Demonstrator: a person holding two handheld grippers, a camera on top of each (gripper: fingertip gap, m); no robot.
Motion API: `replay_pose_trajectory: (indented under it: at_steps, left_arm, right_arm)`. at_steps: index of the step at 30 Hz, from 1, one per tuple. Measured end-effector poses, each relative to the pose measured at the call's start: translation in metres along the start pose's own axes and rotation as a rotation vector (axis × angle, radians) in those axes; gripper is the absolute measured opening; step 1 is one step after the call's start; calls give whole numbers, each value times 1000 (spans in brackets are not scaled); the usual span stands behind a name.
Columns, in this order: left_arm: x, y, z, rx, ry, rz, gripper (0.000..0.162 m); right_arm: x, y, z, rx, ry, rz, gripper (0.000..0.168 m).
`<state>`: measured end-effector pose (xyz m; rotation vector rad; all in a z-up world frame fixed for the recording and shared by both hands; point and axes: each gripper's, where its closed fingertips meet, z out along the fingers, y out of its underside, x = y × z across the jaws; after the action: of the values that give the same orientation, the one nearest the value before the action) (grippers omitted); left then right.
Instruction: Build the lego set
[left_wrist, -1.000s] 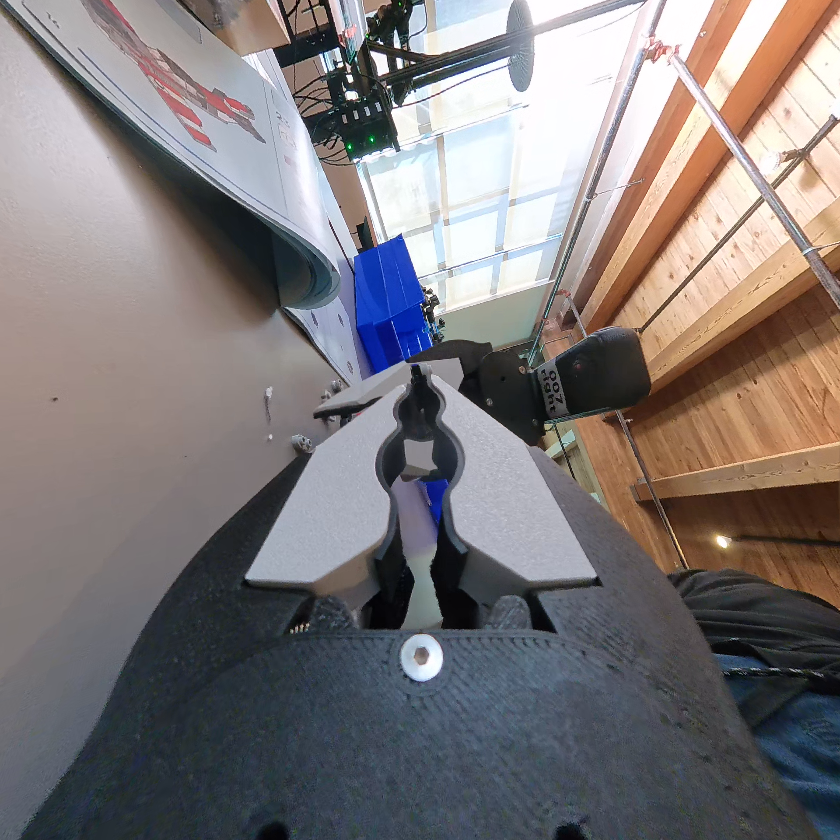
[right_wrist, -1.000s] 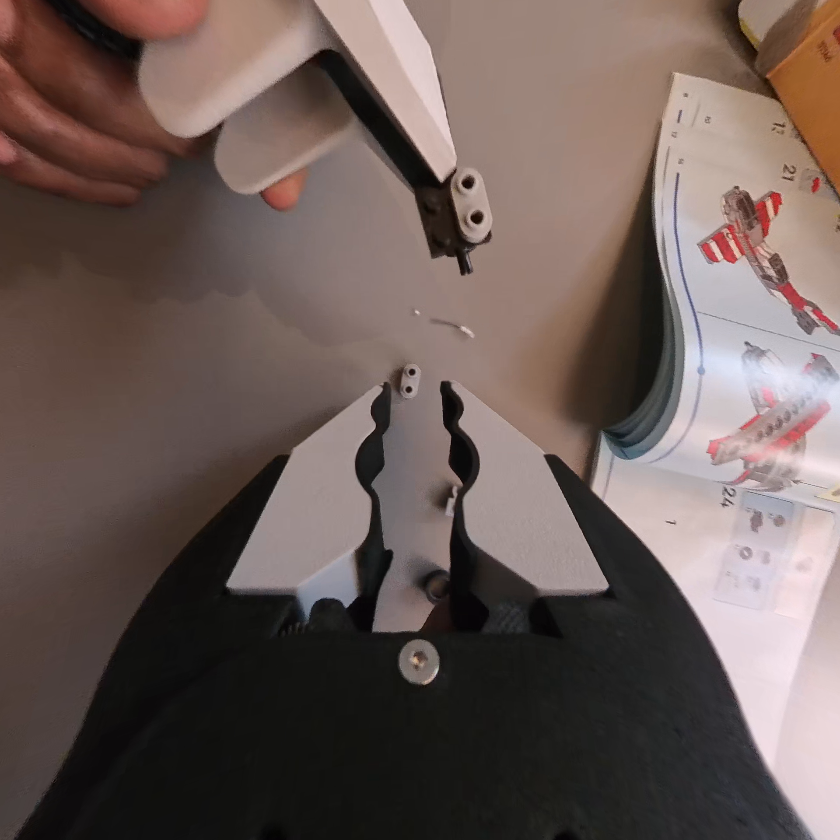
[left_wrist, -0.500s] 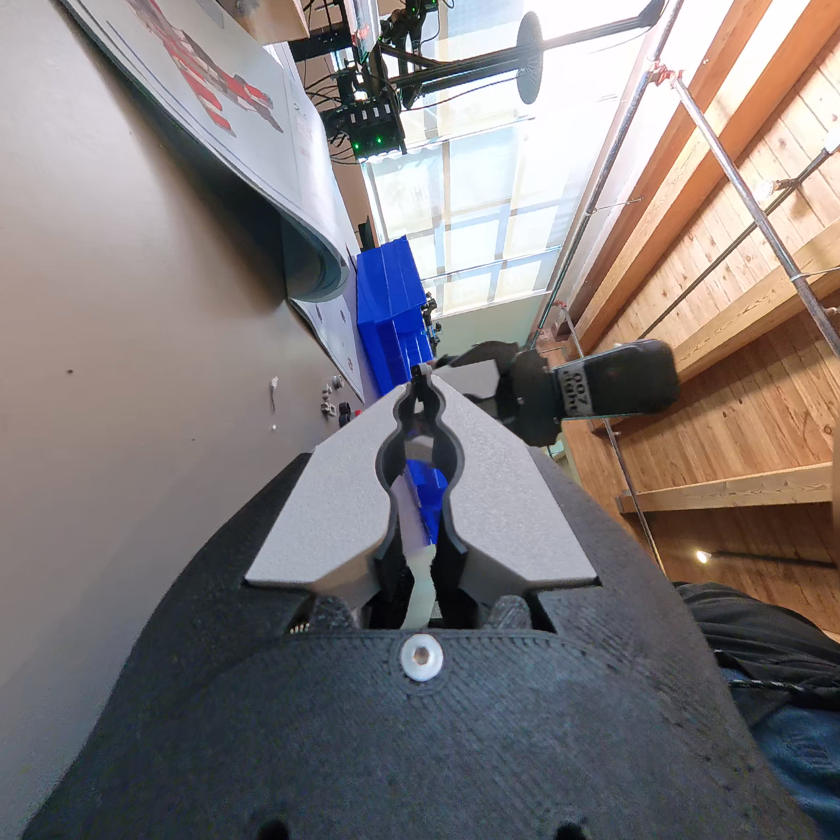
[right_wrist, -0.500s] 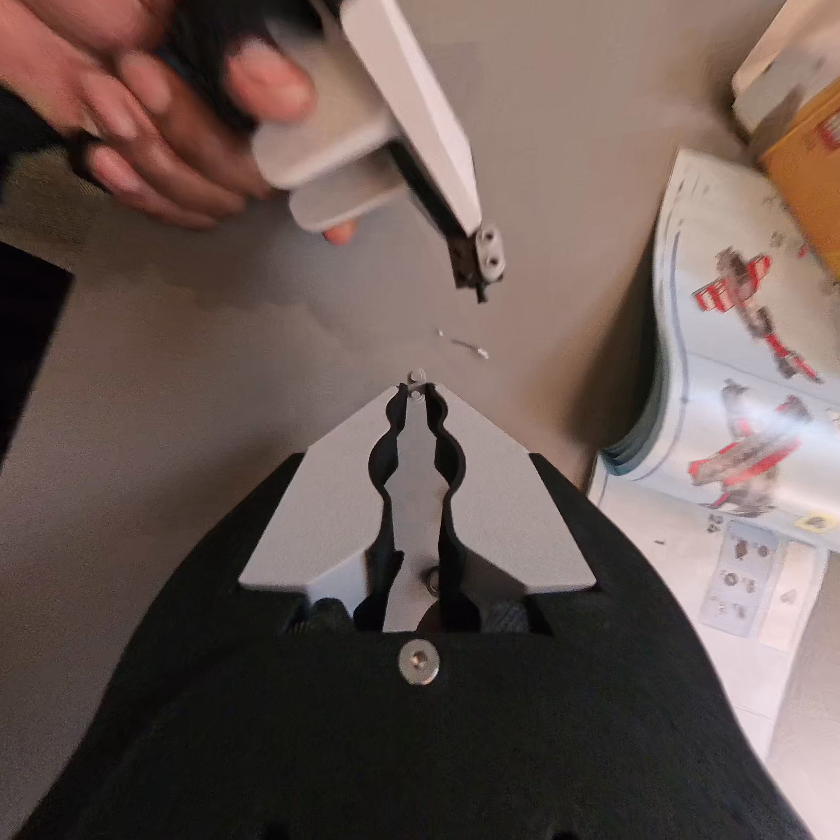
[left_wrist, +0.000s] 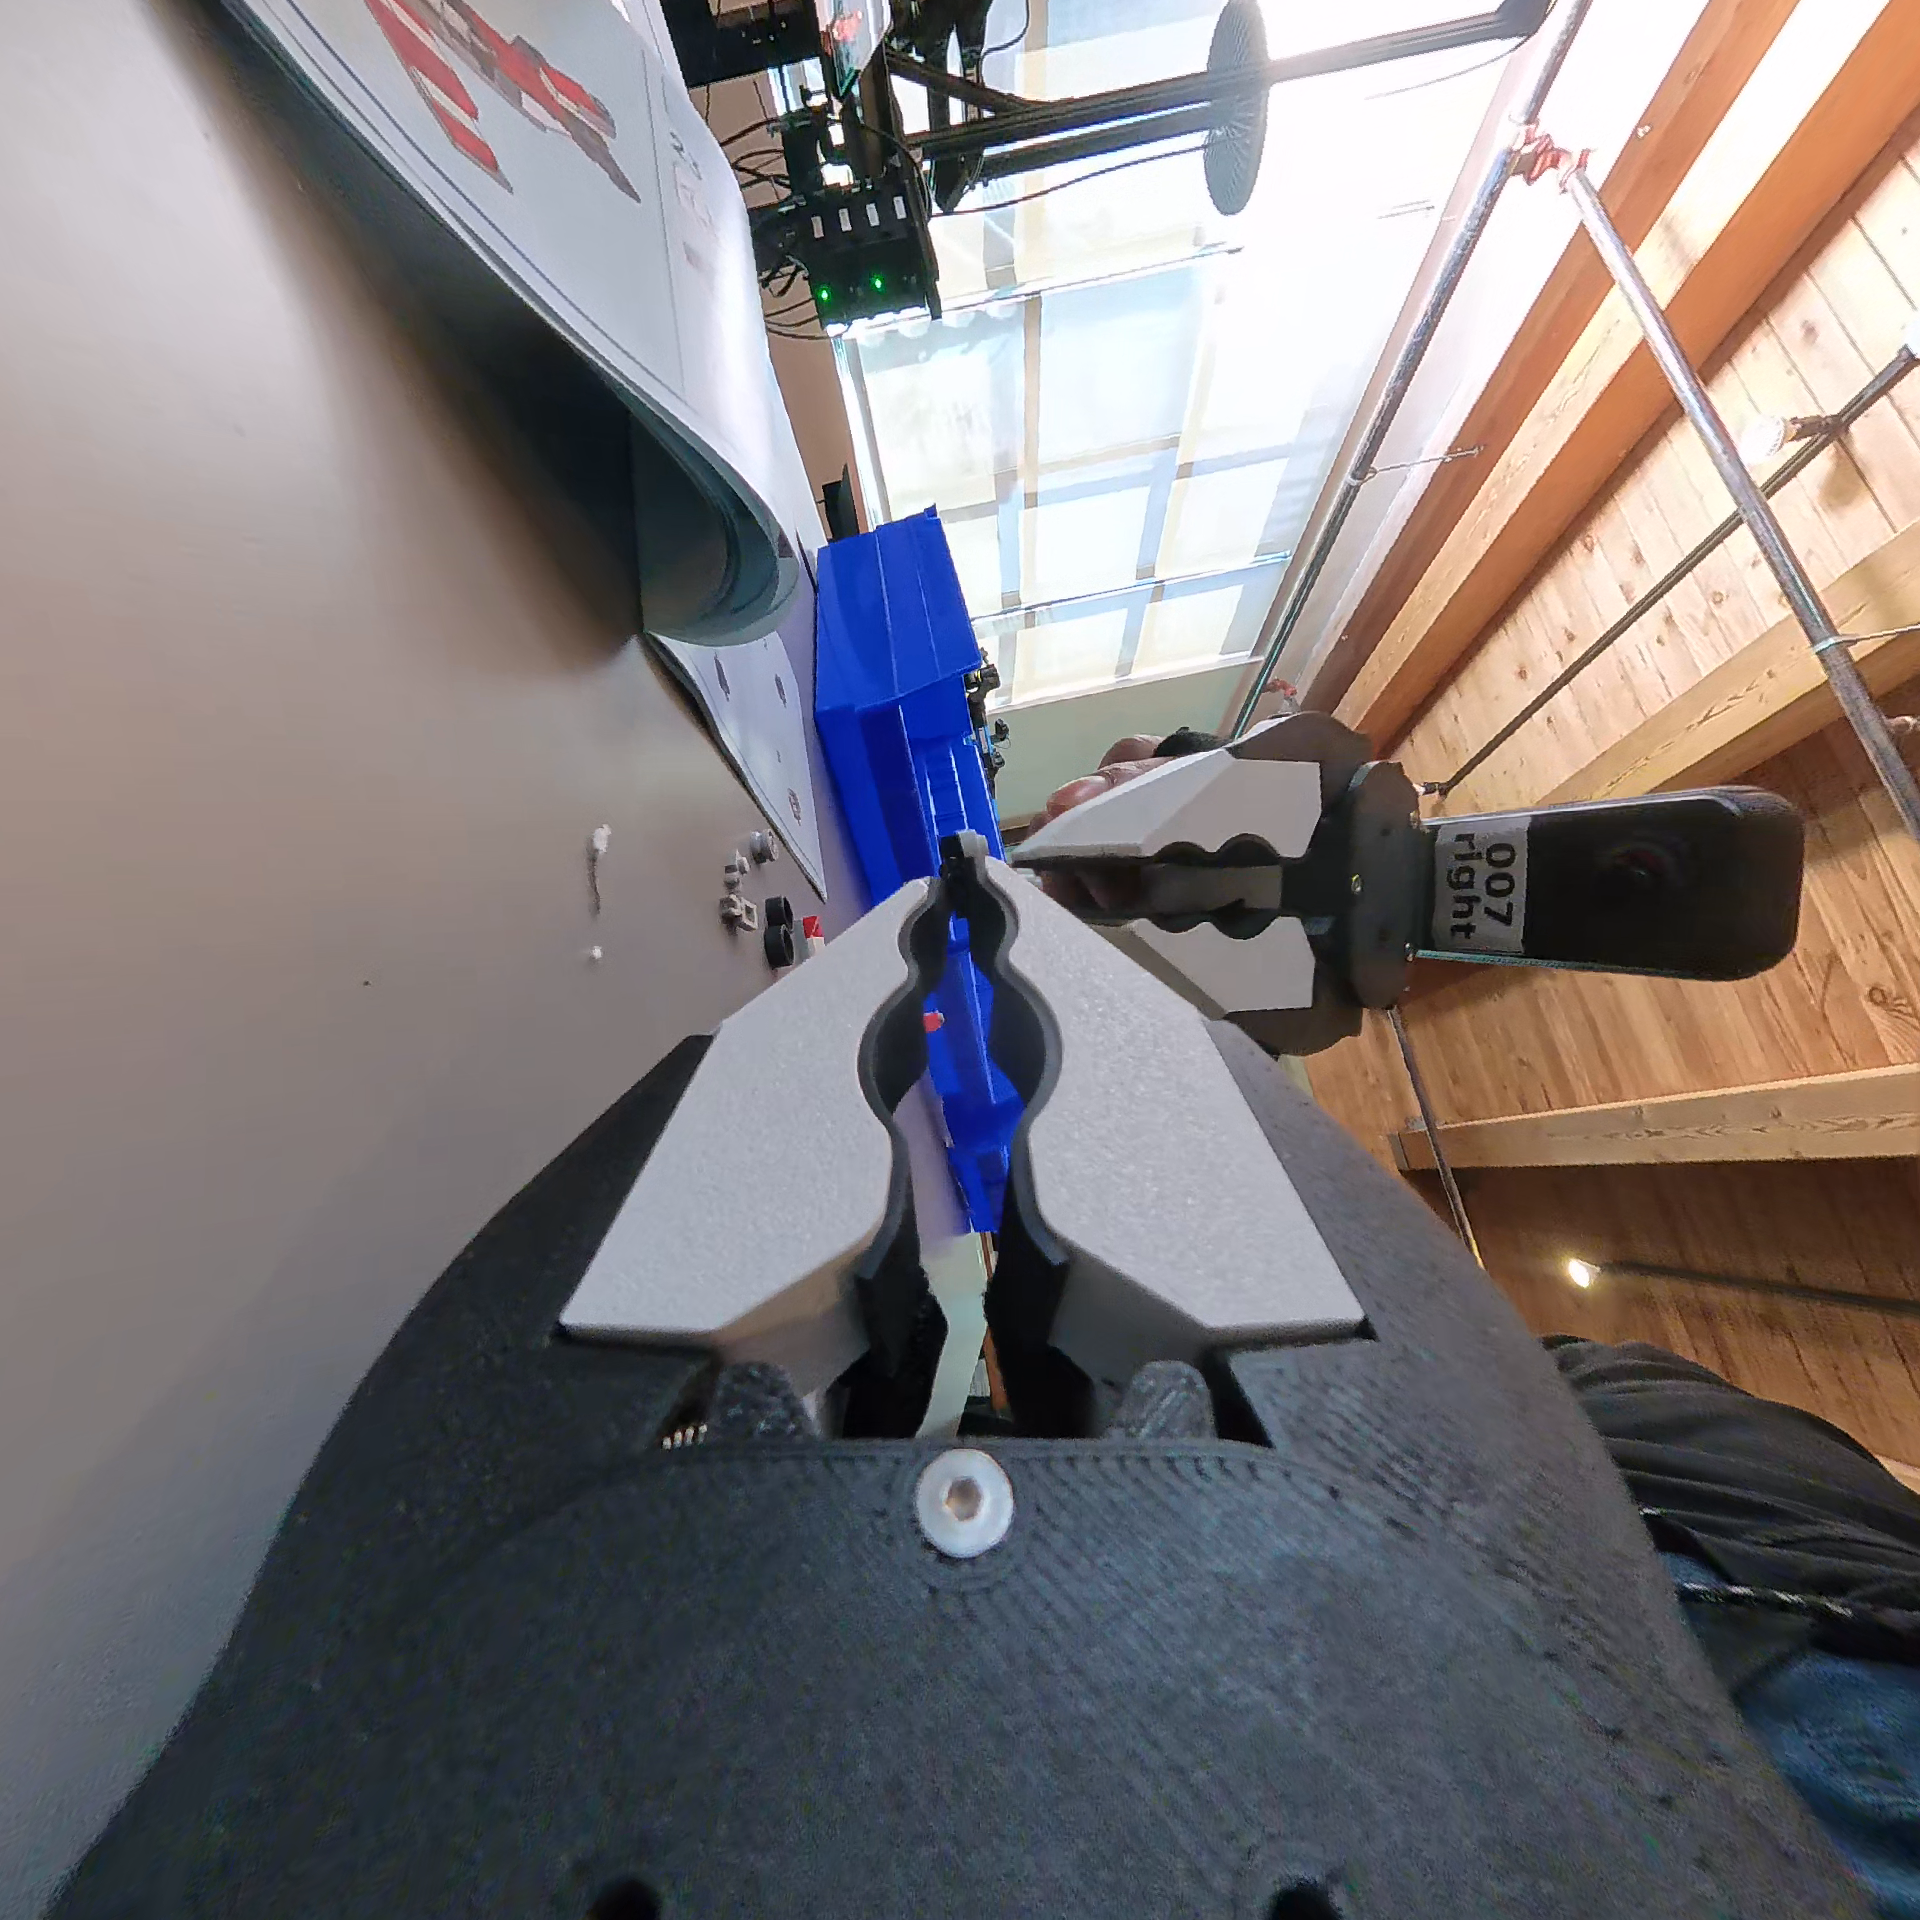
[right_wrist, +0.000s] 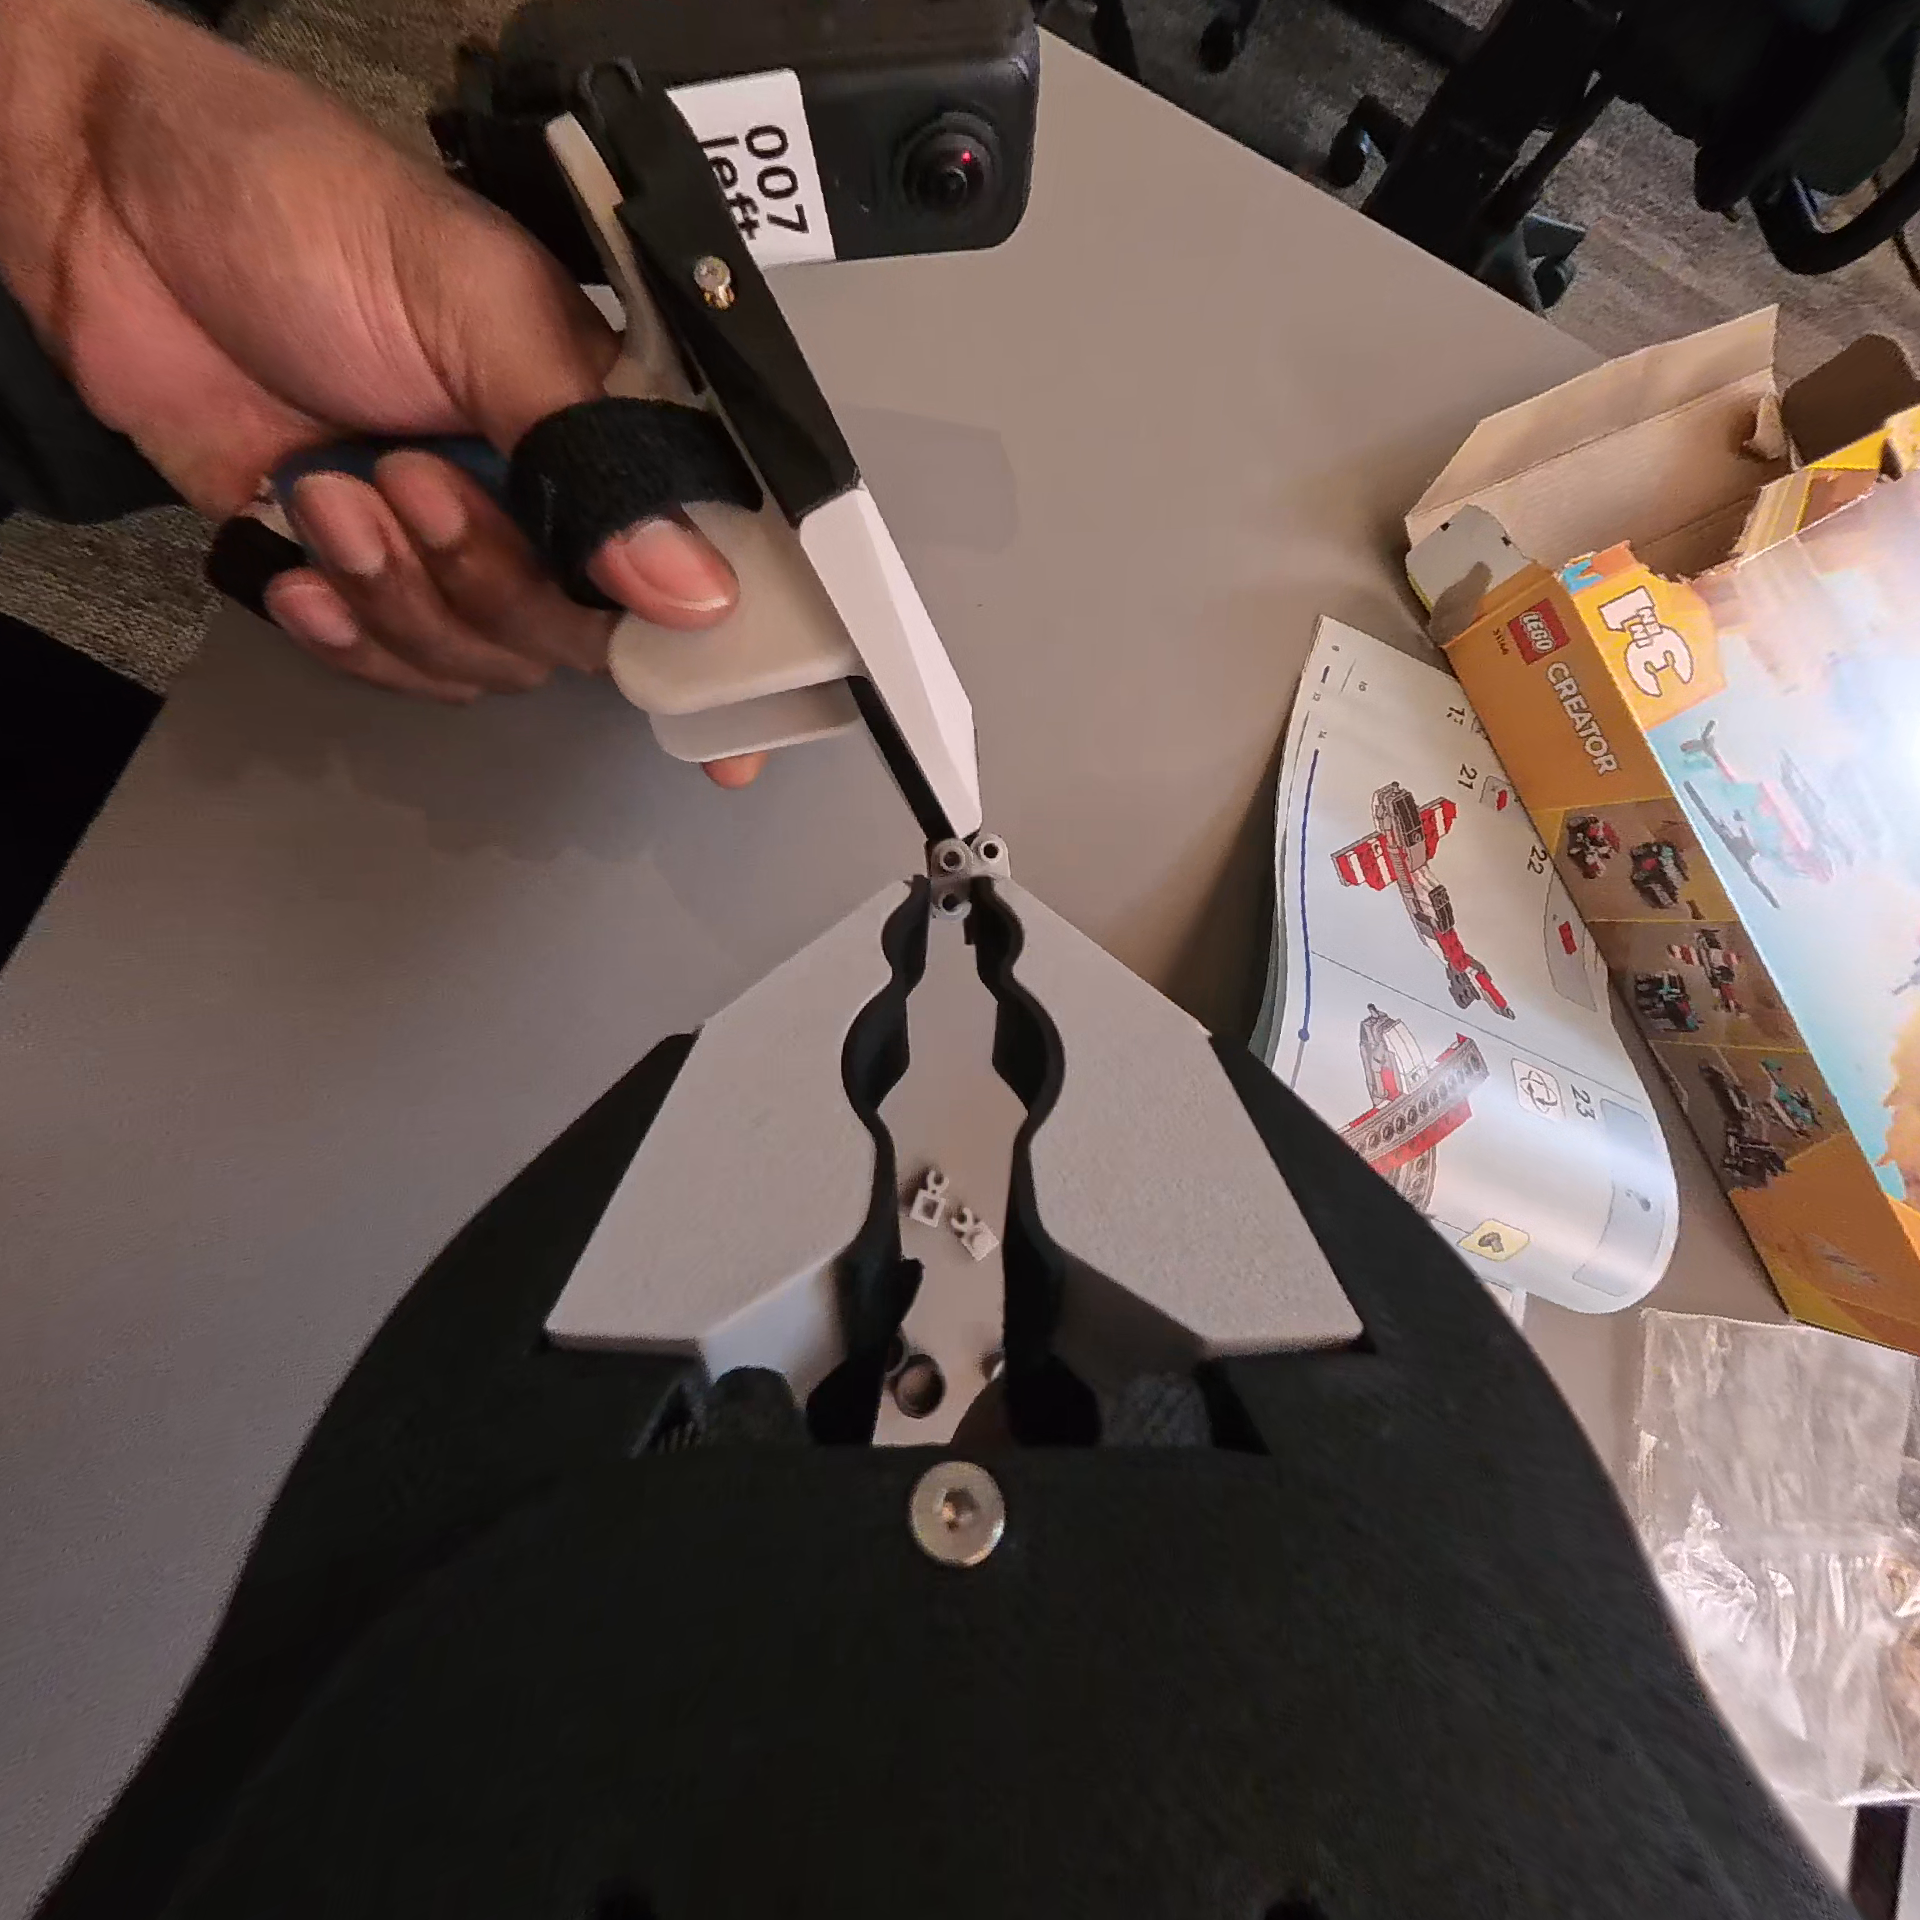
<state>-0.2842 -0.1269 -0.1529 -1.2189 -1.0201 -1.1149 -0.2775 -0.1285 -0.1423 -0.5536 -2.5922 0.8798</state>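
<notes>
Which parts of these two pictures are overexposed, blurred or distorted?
Left wrist view: the windows are blown out and wide-angle bending curves the table. Right wrist view: even light, glare on the plastic bag, and the person's hand is slightly soft.

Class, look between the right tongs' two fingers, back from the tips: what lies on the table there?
In the right wrist view, two small grey lego pieces lie on the grey table.
</notes>
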Motion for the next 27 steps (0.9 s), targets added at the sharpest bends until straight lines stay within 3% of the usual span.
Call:
replay_pose_trajectory:
  at_steps: [27]
  left_arm:
    - [-3,1,2,6,-7,-18,2]
  right_arm:
    - [0,6,7,-22,18,-8,8]
